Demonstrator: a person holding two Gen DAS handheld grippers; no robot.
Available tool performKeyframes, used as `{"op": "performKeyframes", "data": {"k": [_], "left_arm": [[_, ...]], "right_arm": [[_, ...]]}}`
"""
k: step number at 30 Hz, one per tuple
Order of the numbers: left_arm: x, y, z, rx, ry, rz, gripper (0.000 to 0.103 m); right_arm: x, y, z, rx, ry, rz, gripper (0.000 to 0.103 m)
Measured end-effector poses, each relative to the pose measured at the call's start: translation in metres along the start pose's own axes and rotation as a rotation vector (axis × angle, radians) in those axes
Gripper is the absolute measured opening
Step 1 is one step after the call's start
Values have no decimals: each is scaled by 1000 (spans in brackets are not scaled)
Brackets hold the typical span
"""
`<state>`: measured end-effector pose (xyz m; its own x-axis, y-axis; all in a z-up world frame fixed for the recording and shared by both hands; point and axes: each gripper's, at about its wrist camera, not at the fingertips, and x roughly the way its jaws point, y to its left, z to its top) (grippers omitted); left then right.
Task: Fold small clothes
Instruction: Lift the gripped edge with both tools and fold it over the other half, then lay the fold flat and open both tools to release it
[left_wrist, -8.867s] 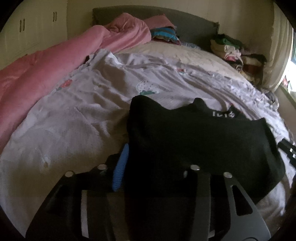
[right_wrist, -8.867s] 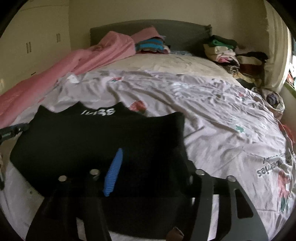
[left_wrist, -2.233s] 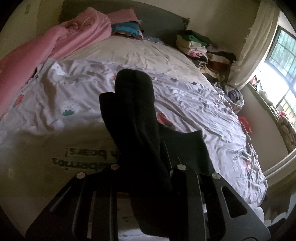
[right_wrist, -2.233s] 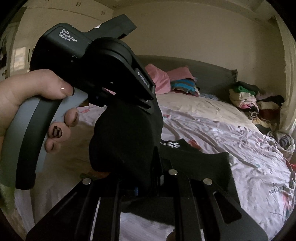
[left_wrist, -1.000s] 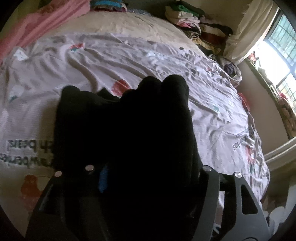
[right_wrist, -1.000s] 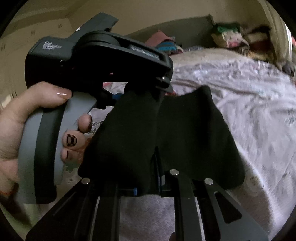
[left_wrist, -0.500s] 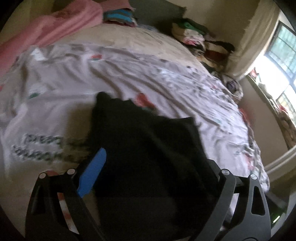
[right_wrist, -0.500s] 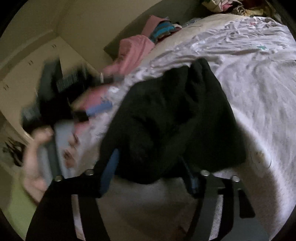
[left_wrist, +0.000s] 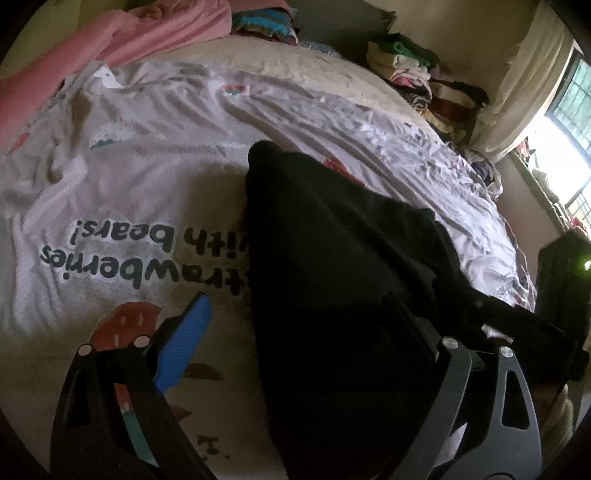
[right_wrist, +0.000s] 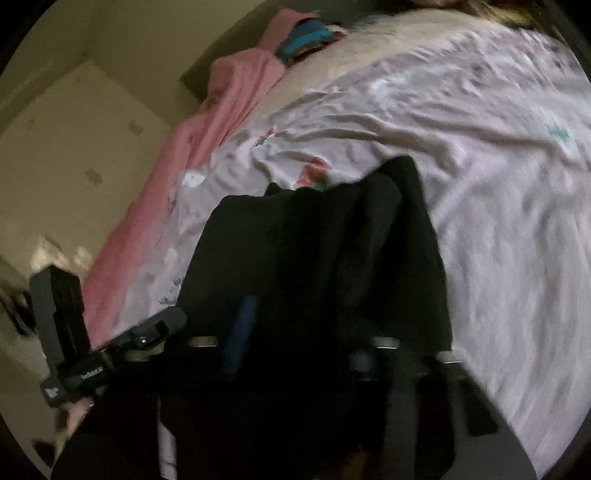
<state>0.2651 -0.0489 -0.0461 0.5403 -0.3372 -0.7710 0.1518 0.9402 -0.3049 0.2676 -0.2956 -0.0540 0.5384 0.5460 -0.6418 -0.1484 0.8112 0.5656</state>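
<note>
Lying folded on the bed (left_wrist: 155, 177), near its foot edge, is one black garment (left_wrist: 332, 280), a narrow dark bundle running from the foot edge toward the head, resting on a white printed sheet (left_wrist: 110, 155) with dark lettering and a red strawberry figure beside it.

Left gripper (left_wrist: 295, 332): jaws spread wide, one either side of the black garment; the blue pad (left_wrist: 184, 343) stands clear of the cloth over the sheet, and the dark finger on the other side lies against or over the garment's edge. Nothing is pinched.

Right gripper (right_wrist: 306, 347): seen from its own camera in a dark, smeared picture; jaws closing, with the black garment (right_wrist: 314, 258) lying across and between them. Whether the pads already press the cloth cannot be told. Its body shows at the right edge of the left view, past the garment.

Other items. Pink quilt (left_wrist: 110, 40) heaped along the far left side of the bed. Striped blue folded cloth (left_wrist: 262, 18) at the head edge. Stack of folded clothes (left_wrist: 410, 74) at the far right corner by the head. Cream curtain (left_wrist: 524, 81) and bright window (left_wrist: 565, 140) beyond the right side. Pale wardrobe doors (right_wrist: 74, 155) off the left side, seen in the right view.
</note>
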Motion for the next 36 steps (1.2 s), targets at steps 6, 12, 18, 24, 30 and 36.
{"op": "performKeyframes", "data": {"k": [6, 12, 18, 24, 30, 36], "left_arm": [[-8, -18, -4, 38, -2, -34, 86], [-2, -44, -15, 113, 34, 5, 88], [5, -43, -29, 109, 53, -12, 88], [0, -44, -31, 112, 44, -8, 88], [-4, -46, -32, 114, 36, -2, 88], [-10, -47, -32, 126, 31, 5, 88]], "right_arm": [[-35, 33, 24, -238, -69, -45, 12], [-19, 4, 19, -268, 5, -157, 11], [-11, -22, 0, -208, -13, -155, 13], [-18, -22, -9, -190, -42, -216, 25], [-27, -19, -12, -185, -52, -263, 33], [-41, -14, -19, -187, -79, -286, 48]]}}
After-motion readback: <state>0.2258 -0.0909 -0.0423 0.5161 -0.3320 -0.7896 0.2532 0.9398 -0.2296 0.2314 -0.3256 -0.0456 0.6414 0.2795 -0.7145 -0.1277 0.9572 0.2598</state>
